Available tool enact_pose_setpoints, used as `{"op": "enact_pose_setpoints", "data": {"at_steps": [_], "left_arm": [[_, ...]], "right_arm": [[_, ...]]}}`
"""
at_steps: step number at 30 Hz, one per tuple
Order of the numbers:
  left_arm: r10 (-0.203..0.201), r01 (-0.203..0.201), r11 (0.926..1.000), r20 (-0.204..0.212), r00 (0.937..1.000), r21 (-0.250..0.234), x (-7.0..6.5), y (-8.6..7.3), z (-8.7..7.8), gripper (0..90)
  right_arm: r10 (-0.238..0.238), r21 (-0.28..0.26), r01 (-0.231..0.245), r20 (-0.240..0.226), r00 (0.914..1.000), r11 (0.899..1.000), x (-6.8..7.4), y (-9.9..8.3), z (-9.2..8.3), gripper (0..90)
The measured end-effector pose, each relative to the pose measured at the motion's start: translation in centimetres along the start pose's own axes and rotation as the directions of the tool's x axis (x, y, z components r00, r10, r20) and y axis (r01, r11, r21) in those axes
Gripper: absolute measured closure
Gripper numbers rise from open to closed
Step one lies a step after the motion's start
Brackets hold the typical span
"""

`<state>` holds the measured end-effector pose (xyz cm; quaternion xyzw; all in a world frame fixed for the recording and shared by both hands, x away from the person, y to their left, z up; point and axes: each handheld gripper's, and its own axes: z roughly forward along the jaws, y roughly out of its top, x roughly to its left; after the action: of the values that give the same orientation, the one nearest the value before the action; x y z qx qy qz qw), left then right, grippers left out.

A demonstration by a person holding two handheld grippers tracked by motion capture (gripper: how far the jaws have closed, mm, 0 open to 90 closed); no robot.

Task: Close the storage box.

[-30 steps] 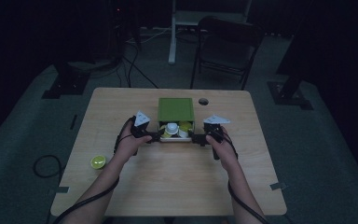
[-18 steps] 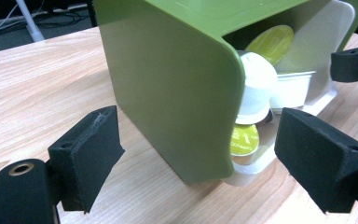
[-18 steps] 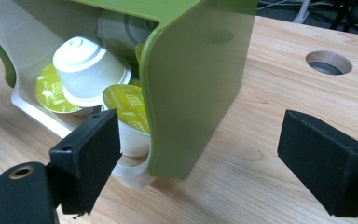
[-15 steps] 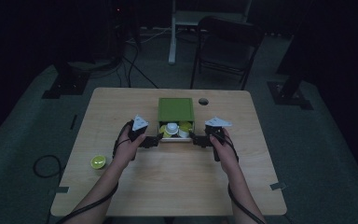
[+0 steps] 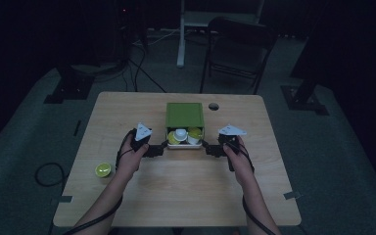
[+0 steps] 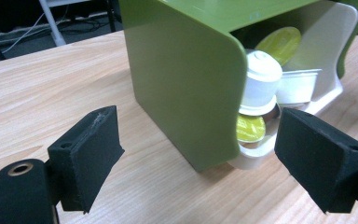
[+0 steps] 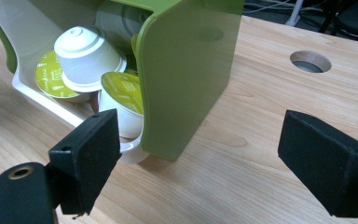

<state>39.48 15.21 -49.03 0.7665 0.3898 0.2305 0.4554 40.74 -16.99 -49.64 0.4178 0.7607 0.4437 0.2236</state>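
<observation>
Green box (image 5: 184, 115) at mid-table, open front toward the near edge, white tray (image 6: 328, 79) inside. In the tray: a white pod (image 6: 261, 77) dome-up, a white cup (image 6: 298, 86) beside it, yellow-green foil lids (image 6: 250, 128) below and behind. More of the same in the right gripper view: white pod (image 7: 86, 58) on top, lidded pod (image 7: 123, 105) in front, at the tray's lip. Left gripper (image 5: 160, 149) at the box's front left corner, jaws spread, straddling that corner without pressing. Right gripper (image 5: 208, 148) at the front right corner, jaws spread wide, likewise astride the wall, nothing pinched. One loose yellow-green pod (image 5: 103, 170) well left of the box, near the table (image 5: 186, 196) edge.
</observation>
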Motion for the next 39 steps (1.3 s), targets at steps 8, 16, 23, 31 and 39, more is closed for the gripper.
{"op": "enact_pose_setpoints", "data": {"at_steps": [8, 16, 23, 31, 39], "left_arm": [[-0.020, 0.020, 0.9998, 0.004, 0.9998, 0.006, -0.3, -0.4, -0.5, 14.6], [-0.033, 0.033, 0.9992, -0.005, 0.9994, 0.023, -0.6, -1.1, -0.8, 14.6], [-0.015, 0.015, 0.9990, -0.012, 0.9998, 0.042, -1.2, -2.1, -1.2, 14.6], [-0.032, 0.034, 0.9976, -0.031, 0.9990, 0.061, -1.6, -3.4, -1.8, 14.6], [-0.054, 0.057, 0.9941, -0.033, 0.9980, 0.093, -1.9, -5.3, -2.1, 14.6]], "right_arm": [[-0.014, 0.002, 0.014, 0.020, 0.9997, 1.000, -0.3, -0.5, -1.0, 11.9], [-0.009, 0.011, 0.008, 0.044, 0.9990, 1.000, -0.9, -1.5, -2.0, 11.9], [0.024, 0.010, -0.025, 0.071, 0.9972, 1.000, -1.8, -2.8, -3.3, 11.9], [0.043, 0.029, -0.046, 0.101, 0.9939, 0.999, -2.4, -4.1, -4.3, 11.9], [0.051, 0.043, -0.057, 0.128, 0.9905, 0.997, -2.8, -5.4, -5.3, 11.9]]}}
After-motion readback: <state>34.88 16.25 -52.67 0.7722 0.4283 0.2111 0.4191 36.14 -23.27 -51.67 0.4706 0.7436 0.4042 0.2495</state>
